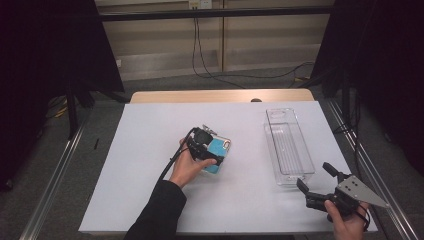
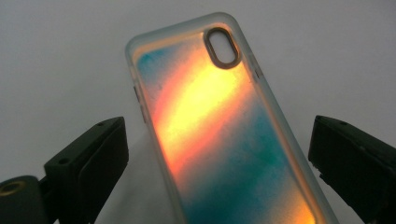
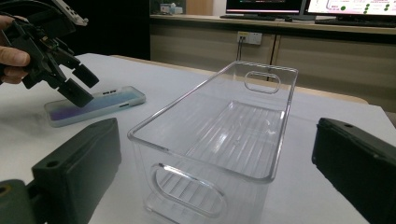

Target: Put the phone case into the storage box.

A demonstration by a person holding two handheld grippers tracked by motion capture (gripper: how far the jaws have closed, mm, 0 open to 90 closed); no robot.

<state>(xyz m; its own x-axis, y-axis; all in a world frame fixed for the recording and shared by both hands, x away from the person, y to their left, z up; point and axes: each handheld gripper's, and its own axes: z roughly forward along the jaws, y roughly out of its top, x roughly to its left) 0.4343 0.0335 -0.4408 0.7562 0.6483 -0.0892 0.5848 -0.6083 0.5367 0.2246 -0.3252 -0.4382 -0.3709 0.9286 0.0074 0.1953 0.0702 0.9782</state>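
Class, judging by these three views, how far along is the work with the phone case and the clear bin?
Done: nothing is in the clear bin yet. In hand: the left gripper is poised over the phone case, which lies flat on the white table, jaws on either side without pressing. Left: probably gripping, lifting and carrying it to the bin, beside which the right gripper waits open.

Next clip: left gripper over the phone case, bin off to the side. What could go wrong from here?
1. The phone case lies flat on the table, between the open left gripper's jaws but untouched; thin edges may slip as the jaws close.
2. It sits skewed to the jaws, so it might pivot.
3. The clear bin is narrow; a tilted case could catch its rim.
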